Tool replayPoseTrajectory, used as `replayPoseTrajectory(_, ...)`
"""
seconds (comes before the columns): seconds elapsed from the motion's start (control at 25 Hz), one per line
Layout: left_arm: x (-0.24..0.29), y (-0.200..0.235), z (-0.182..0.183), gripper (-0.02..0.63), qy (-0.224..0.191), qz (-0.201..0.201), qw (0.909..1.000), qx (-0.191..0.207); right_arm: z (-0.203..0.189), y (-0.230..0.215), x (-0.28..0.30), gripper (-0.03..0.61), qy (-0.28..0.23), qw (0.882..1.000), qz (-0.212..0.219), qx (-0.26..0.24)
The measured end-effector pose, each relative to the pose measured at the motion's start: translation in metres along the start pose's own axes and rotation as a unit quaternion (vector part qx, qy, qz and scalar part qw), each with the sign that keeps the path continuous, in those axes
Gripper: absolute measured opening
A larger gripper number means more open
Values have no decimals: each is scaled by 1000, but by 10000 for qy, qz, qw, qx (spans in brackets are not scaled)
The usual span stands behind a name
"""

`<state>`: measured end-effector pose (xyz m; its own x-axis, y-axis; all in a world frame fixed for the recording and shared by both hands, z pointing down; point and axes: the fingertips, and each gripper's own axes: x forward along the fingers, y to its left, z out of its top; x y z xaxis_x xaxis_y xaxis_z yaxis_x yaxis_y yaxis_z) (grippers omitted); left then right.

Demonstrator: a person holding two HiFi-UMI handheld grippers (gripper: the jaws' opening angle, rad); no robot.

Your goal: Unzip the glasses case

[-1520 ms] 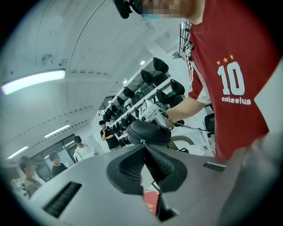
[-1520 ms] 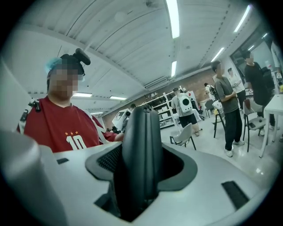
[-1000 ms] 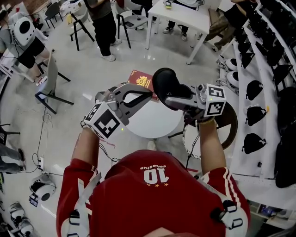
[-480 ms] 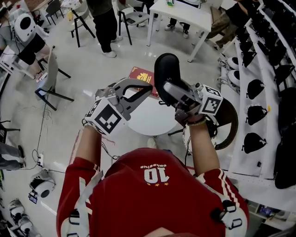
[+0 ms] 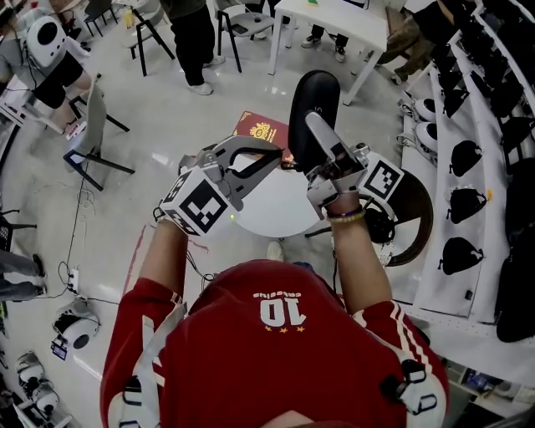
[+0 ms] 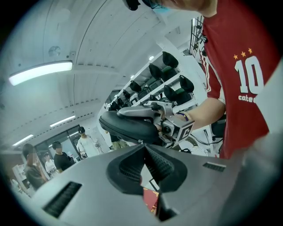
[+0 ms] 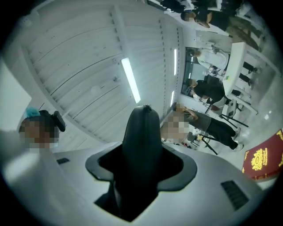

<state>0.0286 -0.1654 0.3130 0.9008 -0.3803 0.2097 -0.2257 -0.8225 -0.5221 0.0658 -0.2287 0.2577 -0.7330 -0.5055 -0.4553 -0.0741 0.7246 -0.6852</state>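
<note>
The black glasses case [image 5: 311, 104] is held up above the round white table [image 5: 276, 213], standing nearly on end. My right gripper [image 5: 316, 134] is shut on its lower part; in the right gripper view the case [image 7: 140, 145] fills the space between the jaws. My left gripper [image 5: 276, 155] is shut, with its tips right beside the lower left edge of the case. In the left gripper view the case [image 6: 128, 128] lies just beyond the closed tips [image 6: 144, 152]. A small metal pull [image 6: 140, 142] hangs there; I cannot tell if it is pinched.
A red booklet [image 5: 263, 131] lies on the round table under the grippers. Behind stand a white table [image 5: 334, 25], chairs [image 5: 96, 142] and people. Shelves with black gear [image 5: 460, 159] line the right side. A brown round stool [image 5: 414, 221] is by my right arm.
The right gripper has swung the case from lying almost flat to standing on end and has shifted a little up and right. The left gripper has stayed nearly in place.
</note>
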Motion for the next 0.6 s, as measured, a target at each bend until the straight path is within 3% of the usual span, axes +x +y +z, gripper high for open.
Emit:
replayPoseTrajectory(0.28, 6, -18, -8, 6, 124, -268, 9996, -11, 27, -19, -9, 250, -971, 9936, -363, 440)
replayPoseTrajectory(0.6, 0, -1, -6, 6, -113, 79, 9995, -289, 26, -18, -6, 250, -883, 9939, -304, 582)
